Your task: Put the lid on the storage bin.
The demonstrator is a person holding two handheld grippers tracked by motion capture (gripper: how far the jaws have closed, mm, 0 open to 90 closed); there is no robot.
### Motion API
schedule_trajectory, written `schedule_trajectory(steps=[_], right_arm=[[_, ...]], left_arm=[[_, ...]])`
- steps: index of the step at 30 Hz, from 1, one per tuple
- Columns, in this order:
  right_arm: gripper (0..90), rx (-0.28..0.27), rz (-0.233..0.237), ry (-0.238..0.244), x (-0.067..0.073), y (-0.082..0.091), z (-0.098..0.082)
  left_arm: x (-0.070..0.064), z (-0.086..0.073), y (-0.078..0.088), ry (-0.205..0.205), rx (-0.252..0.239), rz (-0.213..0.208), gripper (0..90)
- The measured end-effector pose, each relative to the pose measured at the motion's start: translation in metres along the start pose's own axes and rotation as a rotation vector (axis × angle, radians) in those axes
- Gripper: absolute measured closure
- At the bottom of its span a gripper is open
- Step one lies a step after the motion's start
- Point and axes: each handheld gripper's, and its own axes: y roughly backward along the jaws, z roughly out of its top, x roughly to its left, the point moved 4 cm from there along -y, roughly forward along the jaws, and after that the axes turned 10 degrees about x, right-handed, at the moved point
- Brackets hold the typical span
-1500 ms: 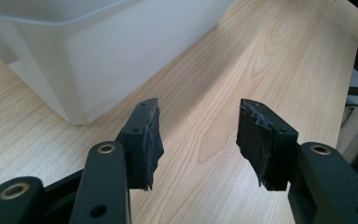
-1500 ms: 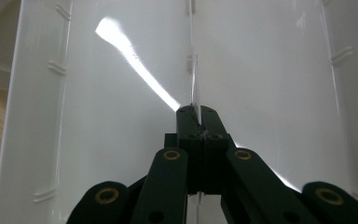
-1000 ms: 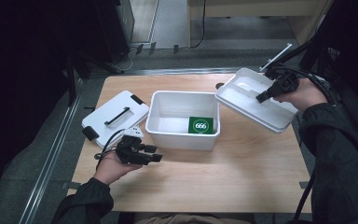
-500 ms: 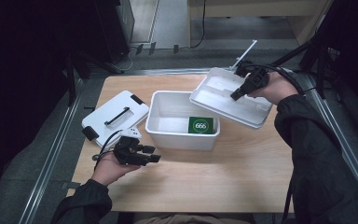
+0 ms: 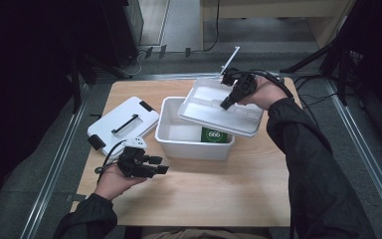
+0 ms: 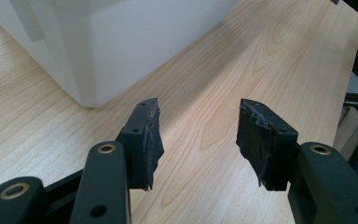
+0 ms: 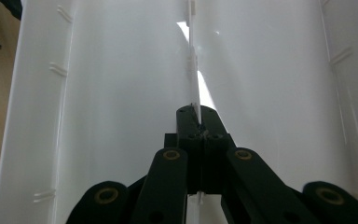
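High view: a white open bin [image 5: 179, 142] stands near the middle of the wooden table [image 5: 204, 194]. Inside it, against the near wall on the right, lies a green packet [image 5: 215, 135] with white print; the rest of the bin floor that shows is bare white.

A white divided tray [image 5: 214, 112] is held in the air, tilted, over the bin's right rear corner, and it covers part of the opening. The tray has a thin central rib that splits it into two compartments; both look empty.

The right gripper [image 5: 227, 103] has its jaws pressed together on that rib. Right gripper view: the two black jaws meet on the thin white partition with no gap, and white tray floor lies on either side.

Left of the bin, a flat white lid [image 5: 122, 122] with a black handle and black clips lies on the table, just beside the bin.

The left gripper [image 5: 156, 165] rests in the person's hand low over the table near the front edge, in front of the bin's left corner. Left gripper view: its jaws stand wide apart with nothing between them, only wood grain and the bin's outer wall ahead.
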Motion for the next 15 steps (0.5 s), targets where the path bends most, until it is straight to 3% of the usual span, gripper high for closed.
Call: schedule_trajectory(steps=[15], right_arm=[[90.0,-0.001,0.053,0.120,0.017,-0.037,0.036]], left_arm=[[0.001,-0.001,0.001,0.001,-0.006,-0.008,48.6]])
